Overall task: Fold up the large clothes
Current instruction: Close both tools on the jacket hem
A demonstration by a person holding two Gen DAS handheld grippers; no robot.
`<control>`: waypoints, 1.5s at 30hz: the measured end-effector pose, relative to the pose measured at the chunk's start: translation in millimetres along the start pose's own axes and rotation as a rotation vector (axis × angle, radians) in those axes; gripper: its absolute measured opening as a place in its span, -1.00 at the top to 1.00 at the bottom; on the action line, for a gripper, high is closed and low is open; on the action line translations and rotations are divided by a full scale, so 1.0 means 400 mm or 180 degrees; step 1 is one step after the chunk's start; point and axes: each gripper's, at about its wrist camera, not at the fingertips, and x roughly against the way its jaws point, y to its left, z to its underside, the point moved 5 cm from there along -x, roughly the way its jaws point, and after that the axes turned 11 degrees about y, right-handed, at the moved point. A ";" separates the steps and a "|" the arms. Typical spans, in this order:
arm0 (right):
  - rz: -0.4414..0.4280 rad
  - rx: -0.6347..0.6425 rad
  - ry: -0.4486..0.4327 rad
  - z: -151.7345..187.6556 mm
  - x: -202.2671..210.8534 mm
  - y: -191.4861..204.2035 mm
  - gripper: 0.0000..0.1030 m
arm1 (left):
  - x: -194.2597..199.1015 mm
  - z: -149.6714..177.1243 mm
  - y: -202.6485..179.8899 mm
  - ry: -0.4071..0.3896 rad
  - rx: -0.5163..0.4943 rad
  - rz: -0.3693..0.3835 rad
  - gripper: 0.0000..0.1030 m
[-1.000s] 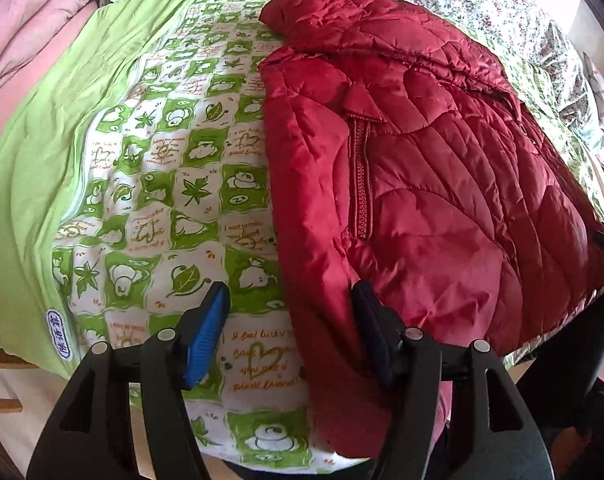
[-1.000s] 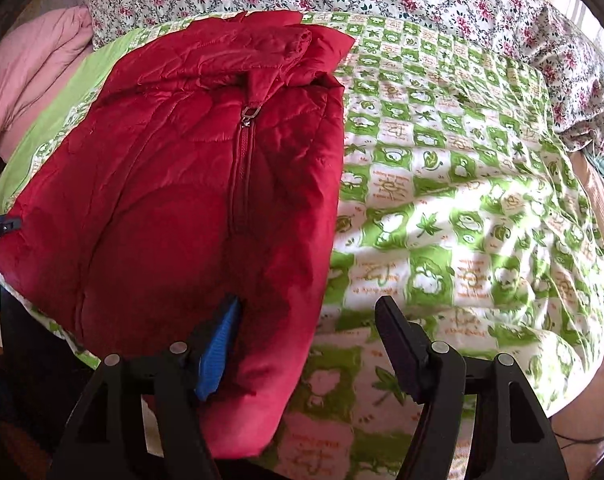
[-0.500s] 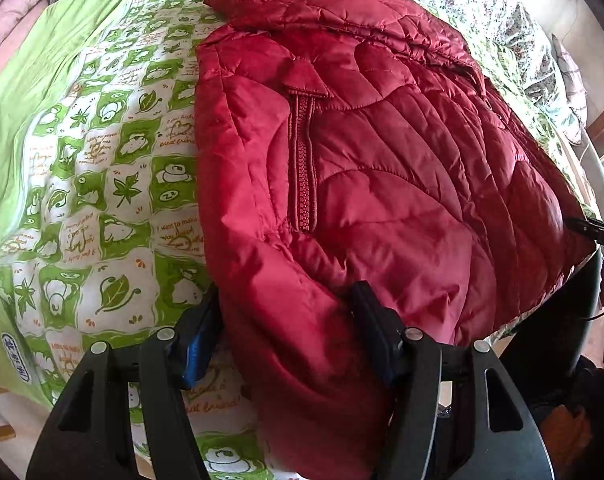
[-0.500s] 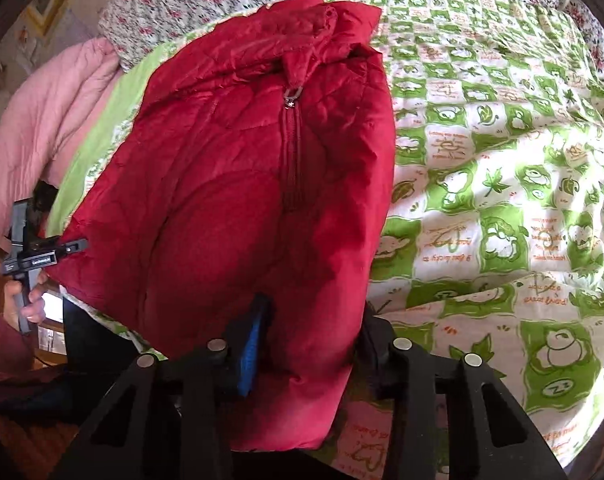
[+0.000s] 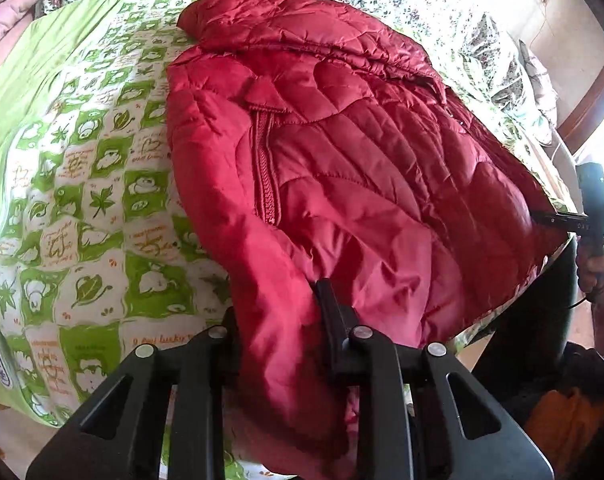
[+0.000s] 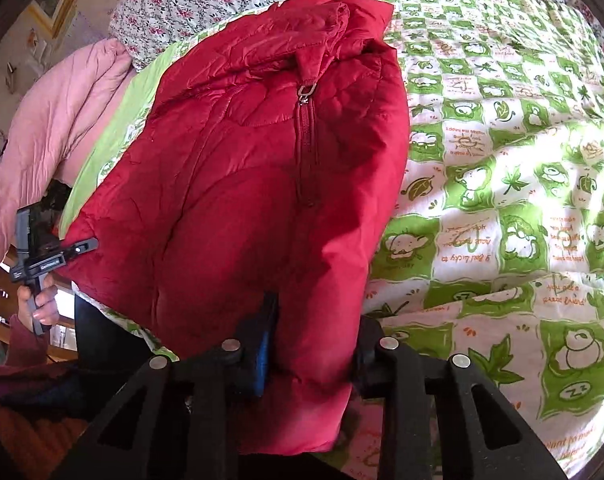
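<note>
Spread under everything, a green-and-white checked quilt [image 5: 86,184] is covering the bed, with a pink blanket [image 6: 50,128] bunching at its far left. On the quilt my red puffer jacket [image 5: 342,168] is lying zipped, its hem hanging off the near edge. My left gripper [image 5: 278,312] is closing on the hem's left corner, and my right gripper [image 6: 314,332] is closing on its right corner.

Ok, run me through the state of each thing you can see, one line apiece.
Red jacket: zipped, flat on the bed, bottom corners pinched.
Left gripper: jaws closing on the jacket's hem corner.
Right gripper: jaws closing on the other hem corner.
Green quilt: spread under the jacket.
</note>
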 end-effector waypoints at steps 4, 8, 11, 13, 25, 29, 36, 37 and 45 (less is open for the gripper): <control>-0.0152 -0.0174 0.0064 0.004 -0.017 -0.030 0.24 | -0.007 0.004 0.011 0.0063 0.0043 0.0068 0.54; -0.0061 -0.0045 0.0047 0.002 -0.010 -0.009 0.41 | 0.001 0.006 -0.007 0.0042 -0.0061 -0.0045 0.61; -0.0145 0.0042 -0.0066 -0.002 0.013 0.003 0.56 | 0.037 -0.005 -0.025 -0.0126 -0.0078 -0.0006 0.70; -0.0360 0.0001 -0.0205 -0.006 0.040 0.005 0.62 | 0.072 -0.017 -0.039 -0.0293 -0.0066 0.0053 0.72; -0.0981 -0.0143 -0.0826 -0.032 0.159 0.011 0.68 | 0.220 -0.070 -0.056 -0.0945 0.0074 0.0142 0.74; -0.1037 -0.0103 -0.0943 -0.029 0.201 0.032 0.68 | 0.245 -0.081 -0.058 -0.1024 0.0071 0.0172 0.74; -0.1212 -0.0118 -0.1186 -0.128 0.258 0.030 0.69 | 0.304 -0.217 -0.031 -0.1231 0.0085 0.0261 0.74; -0.1207 -0.0110 -0.1238 -0.148 0.266 0.034 0.69 | 0.314 -0.233 -0.030 -0.1276 0.0090 0.0255 0.74; -0.1092 -0.0323 -0.1643 -0.399 0.316 -0.011 0.69 | 0.342 -0.472 0.054 -0.1504 0.0473 0.0503 0.73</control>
